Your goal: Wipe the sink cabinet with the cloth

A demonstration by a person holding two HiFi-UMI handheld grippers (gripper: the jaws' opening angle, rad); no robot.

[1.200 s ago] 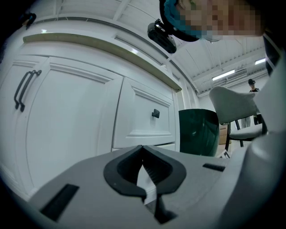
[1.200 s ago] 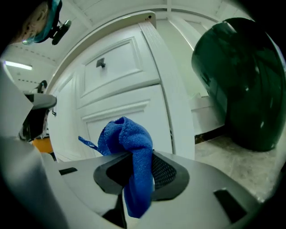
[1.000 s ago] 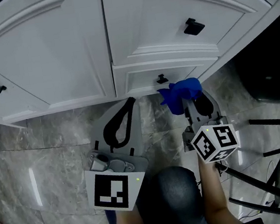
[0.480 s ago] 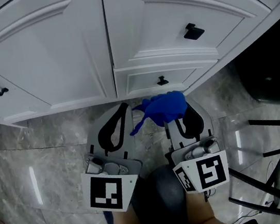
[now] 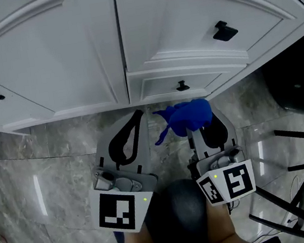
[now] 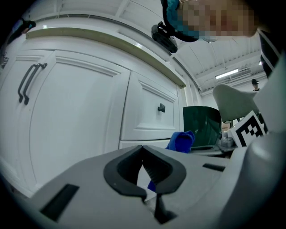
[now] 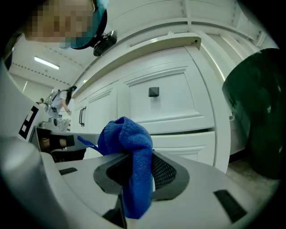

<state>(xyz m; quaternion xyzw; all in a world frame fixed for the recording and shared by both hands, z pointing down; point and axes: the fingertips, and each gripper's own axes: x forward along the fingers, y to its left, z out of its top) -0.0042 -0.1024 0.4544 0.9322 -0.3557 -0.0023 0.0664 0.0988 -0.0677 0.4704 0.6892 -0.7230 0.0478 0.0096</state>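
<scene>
Blue cloth [image 5: 187,116] pinched in right gripper [image 5: 200,125] fingers, gripped end largely hidden; left gripper [image 5: 138,115] fingers pressed together.

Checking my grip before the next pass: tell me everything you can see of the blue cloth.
The blue cloth looks like soft microfibre, bunched into a wad. The right gripper is shut on it, the bulk bulging past the jaws, a tail hanging between them. It sits just before the lower drawer; contact cannot be told.

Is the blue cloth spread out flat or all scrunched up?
Scrunched up. The blue cloth sits in a lump, pinched in the right gripper, one end hanging down.
</scene>
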